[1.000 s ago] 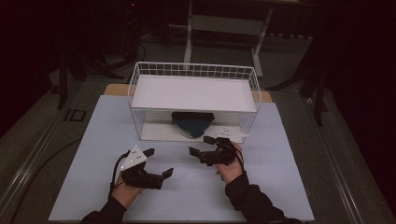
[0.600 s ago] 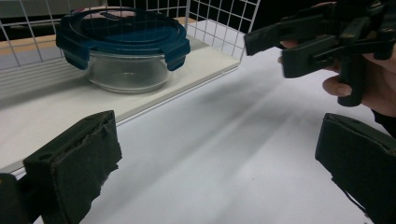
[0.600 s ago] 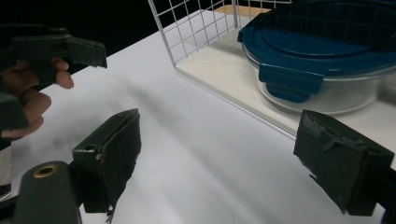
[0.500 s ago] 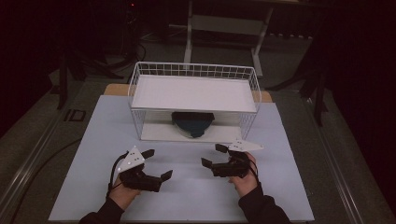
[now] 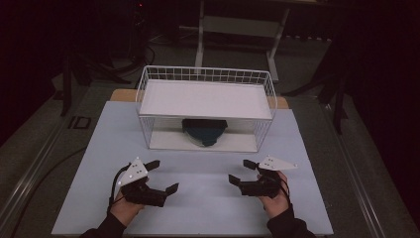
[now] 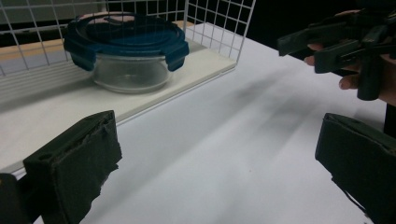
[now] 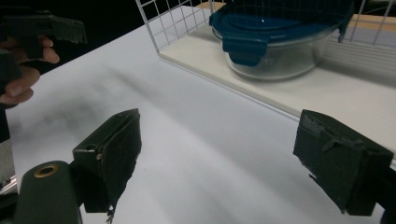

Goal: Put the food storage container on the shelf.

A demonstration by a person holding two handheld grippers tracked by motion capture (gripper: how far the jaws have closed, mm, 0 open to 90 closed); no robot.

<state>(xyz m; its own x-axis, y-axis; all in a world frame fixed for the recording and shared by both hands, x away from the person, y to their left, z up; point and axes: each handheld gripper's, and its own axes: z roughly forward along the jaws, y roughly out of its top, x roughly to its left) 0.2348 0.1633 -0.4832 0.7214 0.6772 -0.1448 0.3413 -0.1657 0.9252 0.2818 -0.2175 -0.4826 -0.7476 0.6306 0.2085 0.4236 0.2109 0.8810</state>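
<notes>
Both tongs, left (image 5: 165,176) and right (image 5: 241,171), sit apart and empty near the table's (image 5: 208,208) front edge, while our glass container (image 6: 126,49) sits under the wire shelf (image 5: 205,99) toward the far edge. We figure it's heavy, slick and breakable, so we'd grab the blue lid's (image 7: 275,23) clip tabs or rim.
</notes>
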